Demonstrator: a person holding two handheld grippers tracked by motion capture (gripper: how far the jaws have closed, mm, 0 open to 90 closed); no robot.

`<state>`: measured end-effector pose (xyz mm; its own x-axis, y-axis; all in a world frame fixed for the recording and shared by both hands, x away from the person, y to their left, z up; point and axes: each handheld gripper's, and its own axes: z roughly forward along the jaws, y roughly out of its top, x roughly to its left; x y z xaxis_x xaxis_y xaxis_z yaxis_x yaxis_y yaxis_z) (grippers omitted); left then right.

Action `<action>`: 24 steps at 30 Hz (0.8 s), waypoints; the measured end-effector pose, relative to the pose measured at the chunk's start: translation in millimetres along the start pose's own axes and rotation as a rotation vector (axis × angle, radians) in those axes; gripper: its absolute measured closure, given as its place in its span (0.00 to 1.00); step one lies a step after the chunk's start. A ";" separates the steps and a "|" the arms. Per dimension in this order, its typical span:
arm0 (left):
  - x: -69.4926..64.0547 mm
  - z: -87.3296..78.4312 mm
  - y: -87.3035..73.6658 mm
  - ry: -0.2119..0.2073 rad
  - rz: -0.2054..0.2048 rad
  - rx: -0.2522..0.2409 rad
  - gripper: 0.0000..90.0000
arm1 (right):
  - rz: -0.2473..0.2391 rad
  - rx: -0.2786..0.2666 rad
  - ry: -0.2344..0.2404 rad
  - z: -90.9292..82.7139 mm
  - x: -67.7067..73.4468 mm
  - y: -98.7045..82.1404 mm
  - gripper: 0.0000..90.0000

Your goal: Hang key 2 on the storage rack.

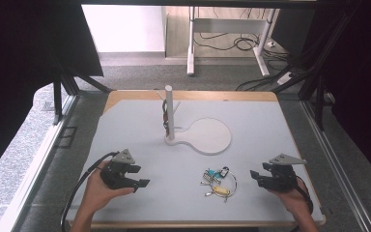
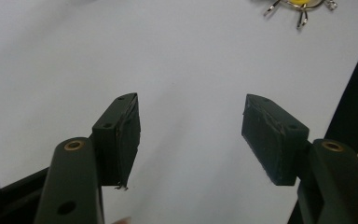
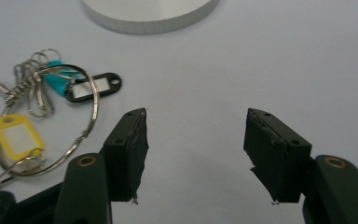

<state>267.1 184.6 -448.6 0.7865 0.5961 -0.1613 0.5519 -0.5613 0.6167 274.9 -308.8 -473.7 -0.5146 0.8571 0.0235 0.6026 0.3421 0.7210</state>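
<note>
In the high view, a bunch of keys on a large wire ring with yellow, teal and black plastic tags [image 1: 218, 181] is seen lying on the pale grey table [image 1: 251, 121], between the two hand-held claws and nearer the right one. The left gripper [image 1: 136, 176] is held low over the table with its jaws spread and nothing between them; the key bunch lies well off to its right. The right gripper [image 1: 255, 176] is likewise held with jaws apart and empty, the bunch just beside its tips on the left. Beyond both claws, a white stand with an upright post and a round flat base [image 1: 205, 136] is placed toward the far side of the table. In the left gripper view, the two black jaws are shown wide apart over bare table, with the key bunch [image 2: 303, 5] far ahead at the upper right edge. In the right gripper view, the jaws are shown parted with nothing gripped; the key bunch [image 3: 42, 107] lies just left of the left jaw, and the rim of the stand's round base [image 3: 149, 14] is seen ahead.
</note>
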 end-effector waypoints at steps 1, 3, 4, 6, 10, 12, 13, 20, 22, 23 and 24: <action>-0.4 -0.3 -0.2 -0.002 0.000 -0.002 0.42 | -0.005 0.010 0.005 -0.1 0.5 2.5 0.46; -0.7 -0.9 -0.5 -0.004 0.005 0.000 0.42 | -0.020 0.041 0.011 -0.3 2.3 9.1 0.47; -0.9 -0.7 -0.6 -0.006 0.005 -0.001 0.42 | -0.027 0.059 0.020 -0.3 3.4 13.1 0.47; -1.2 -0.3 -0.5 -0.005 0.009 -0.002 0.42 | -0.044 0.090 0.031 0.7 5.4 19.7 0.48; -3.0 -0.7 -0.9 -0.001 0.006 -0.029 0.42 | -0.052 0.145 0.027 4.2 9.0 32.6 0.49; -3.3 -1.6 -1.0 0.003 0.011 -0.030 0.42 | -0.061 0.169 0.036 6.2 11.1 38.6 0.50; -2.6 -2.5 -1.0 0.003 0.023 -0.021 0.42 | -0.064 0.182 0.039 7.0 12.0 41.4 0.50; -4.8 -0.7 -1.7 -0.003 0.019 -0.018 0.42 | -0.072 0.260 0.094 18.1 20.3 55.0 0.56; -5.8 0.7 -2.0 -0.001 0.019 -0.011 0.42 | -0.085 0.301 0.110 26.0 24.1 57.1 0.57; -5.7 0.7 -2.2 -0.001 0.026 -0.006 0.41 | -0.089 0.319 0.117 29.6 25.9 57.7 0.58; -5.9 0.8 -2.5 0.000 0.026 -0.007 0.41 | -0.092 0.333 0.124 33.1 27.5 58.1 0.58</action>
<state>261.3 182.0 -449.8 0.8008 0.5810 -0.1453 0.5291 -0.5726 0.6262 315.9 -252.6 -454.1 -0.6338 0.7705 0.0674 0.7052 0.5399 0.4595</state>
